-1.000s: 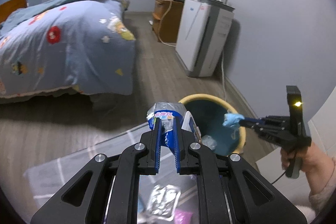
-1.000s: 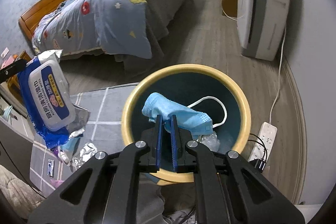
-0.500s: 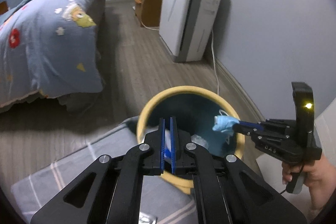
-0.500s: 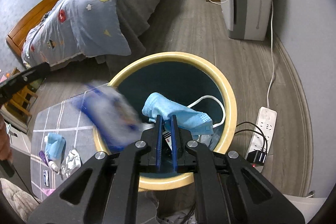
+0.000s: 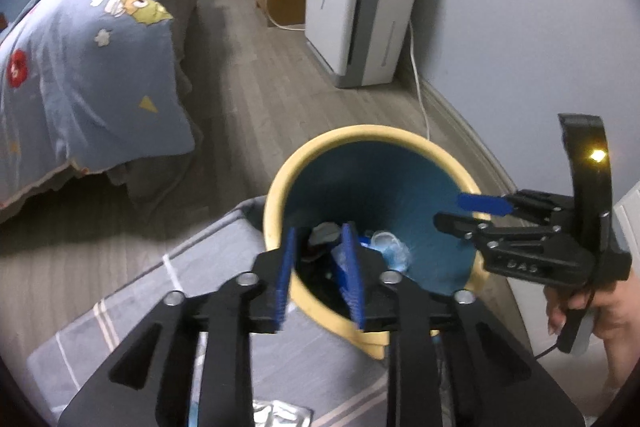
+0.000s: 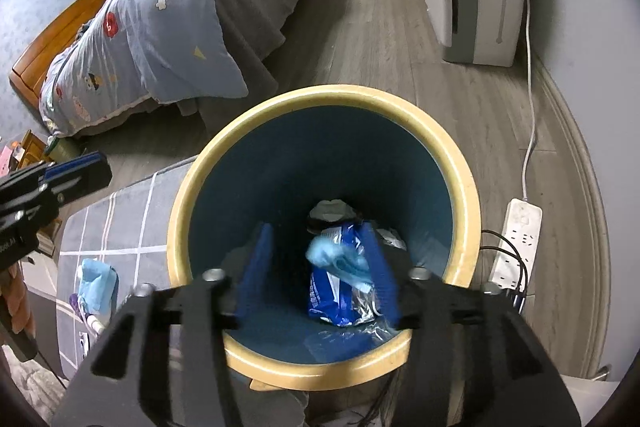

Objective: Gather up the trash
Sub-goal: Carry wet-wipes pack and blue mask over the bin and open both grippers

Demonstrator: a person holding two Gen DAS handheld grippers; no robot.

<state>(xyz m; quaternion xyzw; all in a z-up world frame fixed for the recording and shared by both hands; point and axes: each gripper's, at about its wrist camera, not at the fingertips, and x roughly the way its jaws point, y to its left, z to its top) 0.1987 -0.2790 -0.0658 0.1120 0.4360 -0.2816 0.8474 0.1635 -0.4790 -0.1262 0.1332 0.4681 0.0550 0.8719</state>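
- Left gripper (image 5: pixel 318 265) hovers at the yellow-rimmed bin (image 6: pixel 256 131), jaws spread, empty.
- Right gripper (image 6: pixel 320 269) above the bin, jaws wide, holding nothing.
- Blue wipes pack (image 6: pixel 340 301) and face mask (image 6: pixel 340 259) lie inside the bin.

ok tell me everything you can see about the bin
The bin is round, with a thick pale yellow rim and a dark teal inside; it looks like plastic. It stands upright on the wood floor, its near side by the edge of a grey checked rug. Inside lie a blue wipes pack, a light blue mask and some dark and clear scraps. Both hand-held grippers hang open above it, touching nothing.
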